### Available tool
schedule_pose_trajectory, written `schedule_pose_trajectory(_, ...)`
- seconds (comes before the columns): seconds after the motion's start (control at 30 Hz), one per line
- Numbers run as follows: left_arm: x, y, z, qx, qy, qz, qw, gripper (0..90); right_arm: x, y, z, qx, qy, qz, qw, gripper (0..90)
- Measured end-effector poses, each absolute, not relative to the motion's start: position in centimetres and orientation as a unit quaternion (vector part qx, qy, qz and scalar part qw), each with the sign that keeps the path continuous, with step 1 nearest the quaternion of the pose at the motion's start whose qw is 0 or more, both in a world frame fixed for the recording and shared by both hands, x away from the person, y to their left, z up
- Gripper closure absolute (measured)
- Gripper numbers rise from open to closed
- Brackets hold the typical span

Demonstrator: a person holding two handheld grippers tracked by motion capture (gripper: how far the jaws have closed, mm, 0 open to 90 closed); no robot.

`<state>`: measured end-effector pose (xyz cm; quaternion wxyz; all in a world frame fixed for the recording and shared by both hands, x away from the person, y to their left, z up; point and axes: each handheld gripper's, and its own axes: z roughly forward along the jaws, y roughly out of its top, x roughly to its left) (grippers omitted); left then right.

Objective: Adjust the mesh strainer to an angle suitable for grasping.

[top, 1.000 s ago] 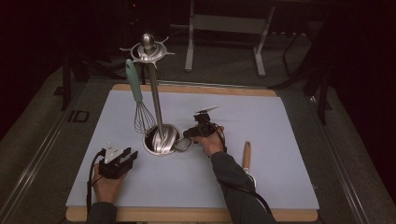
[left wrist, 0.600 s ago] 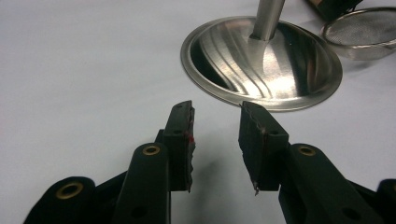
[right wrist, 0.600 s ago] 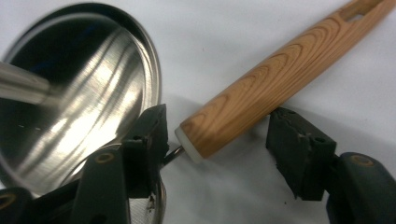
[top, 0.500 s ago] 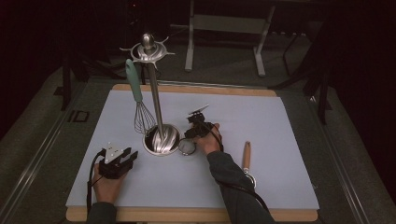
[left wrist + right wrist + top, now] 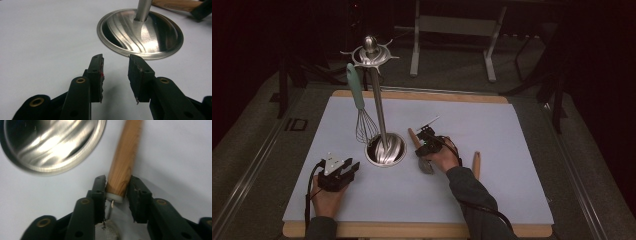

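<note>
A steel utensil stand (image 5: 385, 150) rises from its round base on the white mat, and a teal-handled whisk (image 5: 362, 117) hangs from its top. Right of the base lies a small mesh strainer with a wooden handle (image 5: 414, 136). My right gripper (image 5: 423, 151) has just been closing and now grips that handle (image 5: 123, 157) near the mesh head (image 5: 110, 231), with both pads against the wood. The right gripper view has the gripper (image 5: 116, 190) beside the base (image 5: 50, 142). My left gripper (image 5: 350, 167) rests open and holds nothing at the front left, its jaws (image 5: 116, 72) facing the base (image 5: 140, 35).
A second wooden handle (image 5: 476, 165) lies on the mat (image 5: 512, 130) to the right of my right hand. The mat lies on a wooden board with grey floor around it. A metal frame stands on the floor beyond the table.
The right gripper's jaws have closed around the strainer's wooden handle, and the hand has shifted slightly toward the front. The left gripper has stayed put.
</note>
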<state>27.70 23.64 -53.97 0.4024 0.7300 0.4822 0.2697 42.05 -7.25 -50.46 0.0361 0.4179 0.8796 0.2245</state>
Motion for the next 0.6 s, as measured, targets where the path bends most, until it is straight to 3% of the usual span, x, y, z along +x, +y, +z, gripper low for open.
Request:
schedule_pose_trajectory(0.47, 27.7, 23.6, -54.0, 0.731, 0.483, 0.271, 0.398, 65.1, 40.1, -11.9, -49.7, 0.368, 0.910, 0.191, 0.020, 72.0)
schedule_pose_trajectory(0.6, 27.7, 23.5, -54.0, 0.731, 0.483, 0.271, 0.398, 65.0, 40.0, -12.3, -49.4, 0.365, 0.907, 0.208, -0.004, 65.1)
